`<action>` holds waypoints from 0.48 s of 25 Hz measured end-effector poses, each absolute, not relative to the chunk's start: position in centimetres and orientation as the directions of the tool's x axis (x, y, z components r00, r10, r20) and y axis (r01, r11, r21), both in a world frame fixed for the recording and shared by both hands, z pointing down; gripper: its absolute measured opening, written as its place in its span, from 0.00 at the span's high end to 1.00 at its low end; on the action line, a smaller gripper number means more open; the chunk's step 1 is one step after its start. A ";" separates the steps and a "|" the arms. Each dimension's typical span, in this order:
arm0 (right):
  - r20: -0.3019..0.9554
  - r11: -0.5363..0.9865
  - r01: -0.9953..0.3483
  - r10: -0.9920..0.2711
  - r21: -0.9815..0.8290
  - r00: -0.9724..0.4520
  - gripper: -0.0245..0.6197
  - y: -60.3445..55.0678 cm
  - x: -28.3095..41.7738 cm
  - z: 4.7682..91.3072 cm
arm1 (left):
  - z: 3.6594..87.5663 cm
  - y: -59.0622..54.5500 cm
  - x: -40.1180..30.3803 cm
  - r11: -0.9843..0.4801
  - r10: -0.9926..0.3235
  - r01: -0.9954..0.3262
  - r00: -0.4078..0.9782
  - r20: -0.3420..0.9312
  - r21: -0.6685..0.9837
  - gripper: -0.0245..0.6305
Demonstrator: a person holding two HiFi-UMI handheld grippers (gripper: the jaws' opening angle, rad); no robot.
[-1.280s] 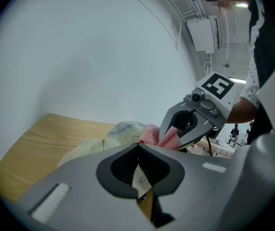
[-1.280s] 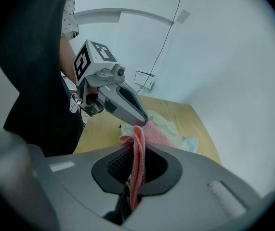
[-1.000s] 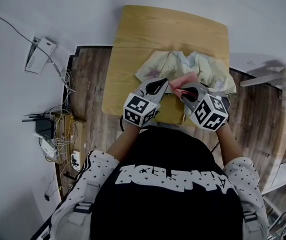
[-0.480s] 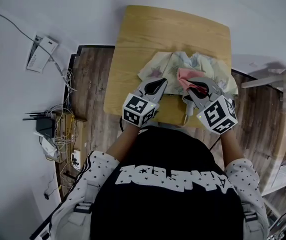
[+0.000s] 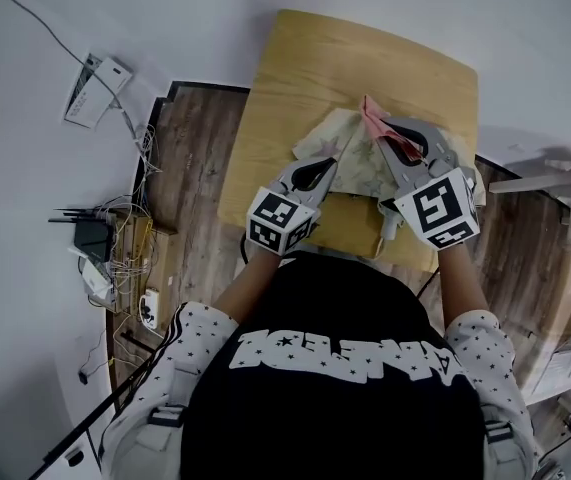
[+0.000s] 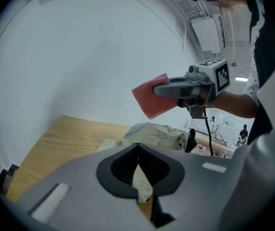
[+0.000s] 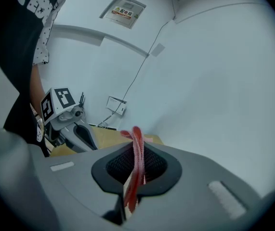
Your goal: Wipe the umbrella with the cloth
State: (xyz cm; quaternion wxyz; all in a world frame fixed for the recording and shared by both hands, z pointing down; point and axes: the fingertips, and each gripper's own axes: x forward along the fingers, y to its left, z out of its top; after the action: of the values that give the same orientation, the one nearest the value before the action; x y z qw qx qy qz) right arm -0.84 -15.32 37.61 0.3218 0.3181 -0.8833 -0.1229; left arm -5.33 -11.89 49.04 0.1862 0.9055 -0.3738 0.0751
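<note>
As gripper views alone show, left tongs (image 5: 336,162) pinch umbrella (image 6: 159,134); right tongs (image 5: 384,134) clamp pink cloth (image 7: 136,163).

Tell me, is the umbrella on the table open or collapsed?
Collapsed: the umbrella lies as crumpled pale fabric on the table, with no spread canopy.

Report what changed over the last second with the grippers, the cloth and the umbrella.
The right gripper rose and swung away from the person, carrying the pink cloth up off the umbrella. A second ago it sat low beside the left gripper. Nothing was taken or released. The left gripper kept almost still, shut on the umbrella's near edge, and the umbrella stayed bunched on the wooden table.
</note>
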 end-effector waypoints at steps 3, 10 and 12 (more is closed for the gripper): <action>0.504 0.775 -0.434 -0.629 0.459 -0.592 0.92 -16.5 -2.5 38.1 | 49.1 -12.0 -6.3 -0.636 -0.665 -0.720 0.694 0.277 0.277 0.96; 0.619 0.831 -0.386 -0.556 0.401 -0.554 0.92 -18.2 -4.2 44.3 | 48.4 -12.3 -8.2 -0.598 -0.702 -0.747 0.663 0.260 0.292 0.96; 0.645 0.835 -0.386 -0.549 0.392 -0.532 0.92 -18.5 -3.9 45.9 | 48.2 -12.4 -8.8 -0.588 -0.712 -0.754 0.654 0.256 0.291 0.96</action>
State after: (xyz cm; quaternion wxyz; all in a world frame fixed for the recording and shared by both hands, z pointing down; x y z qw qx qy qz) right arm -3.89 -18.48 45.92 0.4022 0.2688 -0.8694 -0.1010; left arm -8.80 -12.40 48.24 0.1896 0.8894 -0.4121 0.0559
